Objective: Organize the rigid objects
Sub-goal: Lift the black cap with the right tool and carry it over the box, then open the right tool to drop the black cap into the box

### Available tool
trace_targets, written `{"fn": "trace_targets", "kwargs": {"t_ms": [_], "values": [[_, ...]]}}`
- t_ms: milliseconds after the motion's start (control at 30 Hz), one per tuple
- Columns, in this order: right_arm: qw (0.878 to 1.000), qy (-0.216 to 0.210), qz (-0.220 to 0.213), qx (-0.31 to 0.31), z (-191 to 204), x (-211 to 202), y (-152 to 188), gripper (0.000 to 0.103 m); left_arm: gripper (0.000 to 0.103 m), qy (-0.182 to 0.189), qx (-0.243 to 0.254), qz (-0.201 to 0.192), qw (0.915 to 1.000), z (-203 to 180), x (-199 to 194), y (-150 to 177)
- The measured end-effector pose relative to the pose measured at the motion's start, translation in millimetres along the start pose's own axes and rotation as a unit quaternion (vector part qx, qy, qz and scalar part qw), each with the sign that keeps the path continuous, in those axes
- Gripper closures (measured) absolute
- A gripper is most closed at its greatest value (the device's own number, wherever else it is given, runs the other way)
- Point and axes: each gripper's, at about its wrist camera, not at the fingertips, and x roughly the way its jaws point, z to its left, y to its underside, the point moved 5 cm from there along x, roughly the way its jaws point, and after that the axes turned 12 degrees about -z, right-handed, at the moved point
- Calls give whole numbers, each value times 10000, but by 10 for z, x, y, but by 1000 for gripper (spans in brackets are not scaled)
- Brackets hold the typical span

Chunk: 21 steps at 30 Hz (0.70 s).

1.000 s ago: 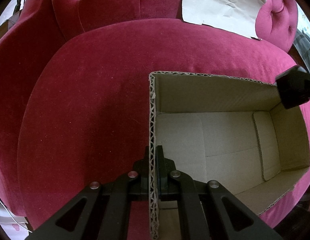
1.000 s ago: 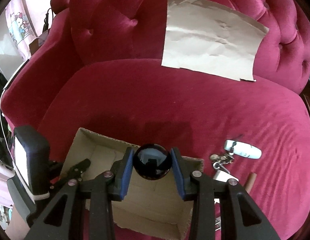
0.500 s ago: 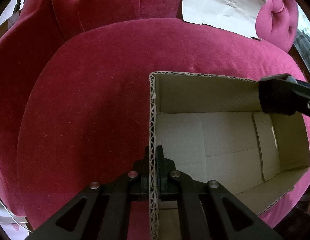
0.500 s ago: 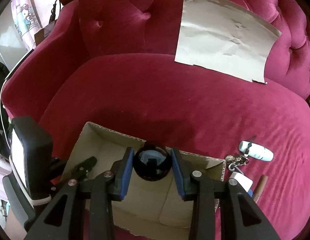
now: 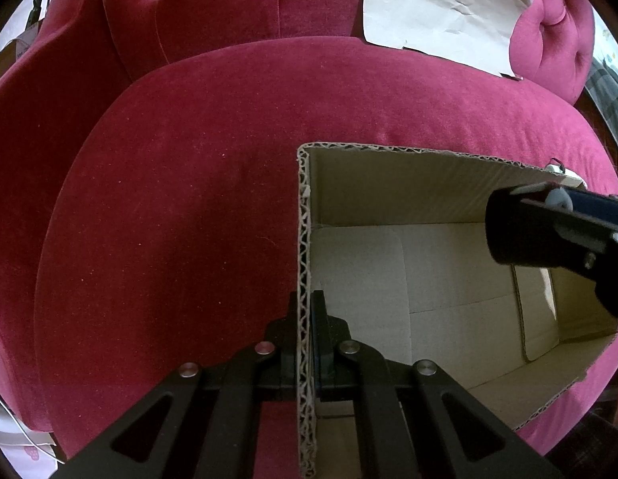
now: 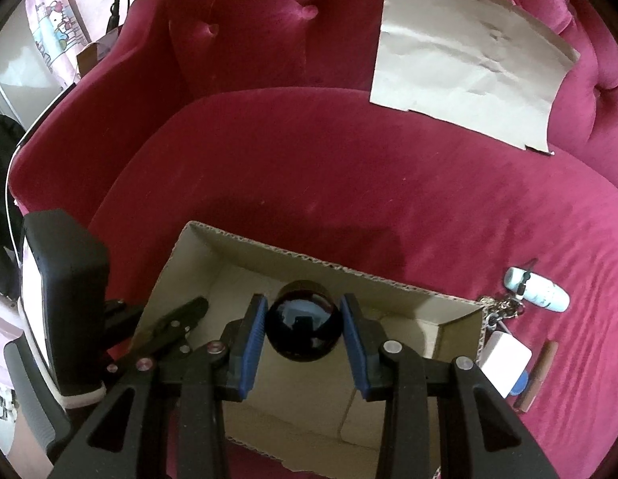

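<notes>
An open cardboard box [image 5: 388,167] sits on a red velvet sofa seat; it also shows in the right wrist view [image 6: 309,261]. My left gripper [image 5: 307,311] is shut on the box's left wall, one finger inside and one outside. My right gripper [image 6: 305,315] is shut on a shiny black ball [image 6: 305,327] and holds it above the inside of the box. In the left wrist view the right gripper [image 5: 548,235] reaches in over the box from the right. The box floor [image 5: 448,279] is bare.
To the right of the box lie a white oval tag on a keyring [image 6: 536,289], a white block [image 6: 506,355] and a brown stick [image 6: 538,375]. A creased sheet of paper [image 6: 472,56] leans on the tufted backrest [image 6: 269,20].
My right gripper has carried the black ball leftward and down, from over the box's far edge to above its inside. The left gripper and the box have stayed still.
</notes>
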Motion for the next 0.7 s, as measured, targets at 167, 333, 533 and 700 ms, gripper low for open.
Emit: {"fn": "trace_targets", "kwargs": {"t_ms": [167, 333, 533, 700], "values": [[9999, -88, 106, -7, 58, 33, 49, 63, 100, 1, -3, 0, 10000, 0, -1, 1], [9998, -124, 177, -29, 93, 46, 99, 63, 100, -1, 0, 0, 10000, 1, -1, 1], [9998, -85, 159, -63, 76, 60, 76, 63, 100, 4, -3, 1, 10000, 6, 1, 2], [9999, 40, 59, -74, 47, 7, 58, 38, 100, -5, 8, 2, 10000, 4, 4, 4]]}}
